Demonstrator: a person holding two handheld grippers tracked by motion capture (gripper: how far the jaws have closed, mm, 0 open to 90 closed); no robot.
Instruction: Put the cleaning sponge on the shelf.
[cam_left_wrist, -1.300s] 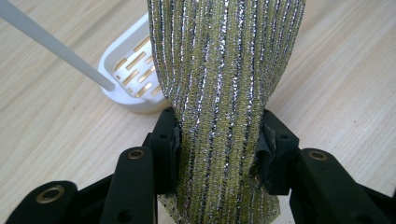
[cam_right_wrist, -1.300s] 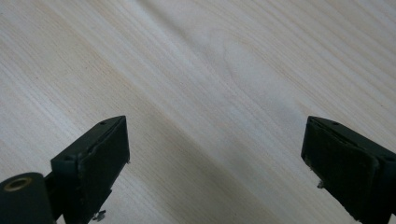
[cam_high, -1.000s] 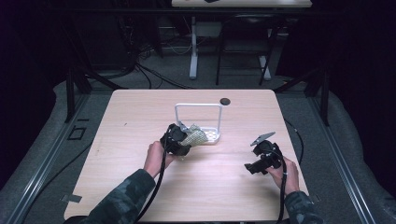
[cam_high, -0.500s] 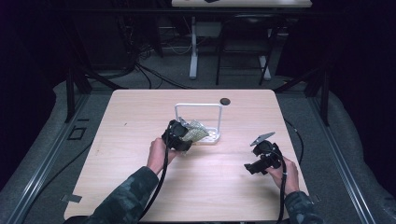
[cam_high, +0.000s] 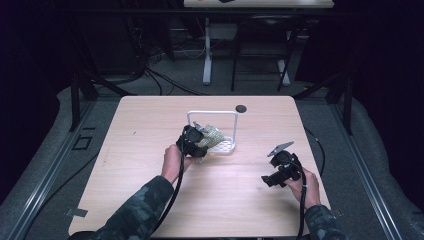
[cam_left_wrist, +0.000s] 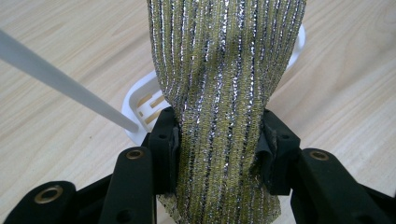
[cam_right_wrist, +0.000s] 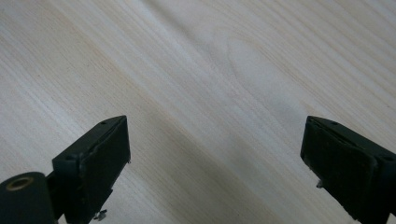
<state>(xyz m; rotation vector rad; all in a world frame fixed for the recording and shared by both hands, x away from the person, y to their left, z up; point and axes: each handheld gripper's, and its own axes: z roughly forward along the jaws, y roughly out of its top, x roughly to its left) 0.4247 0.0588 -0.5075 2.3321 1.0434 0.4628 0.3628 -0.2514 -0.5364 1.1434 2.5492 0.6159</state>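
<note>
A glittery gold-and-silver striped cloth (cam_left_wrist: 219, 88) is pinched between the two black jaws of my left gripper (cam_left_wrist: 217, 140), which is shut on it. In the high view that left gripper (cam_high: 196, 141) holds the cloth (cam_high: 212, 135) just in front of a white wire rack (cam_high: 220, 131) at the table's middle. The rack's white slotted base (cam_left_wrist: 144, 100) lies right behind the cloth, and one of its thin white bars (cam_left_wrist: 60, 84) crosses the left gripper view. My right gripper (cam_high: 267, 181) rests low at the front right, jaws wide apart over bare wood (cam_right_wrist: 215, 93).
A small dark round disc (cam_high: 241, 108) lies near the wooden table's far edge (cam_high: 200, 97). Cables trail from both grippers toward the front edge. Dark floor, stands and another table's legs lie beyond the far side.
</note>
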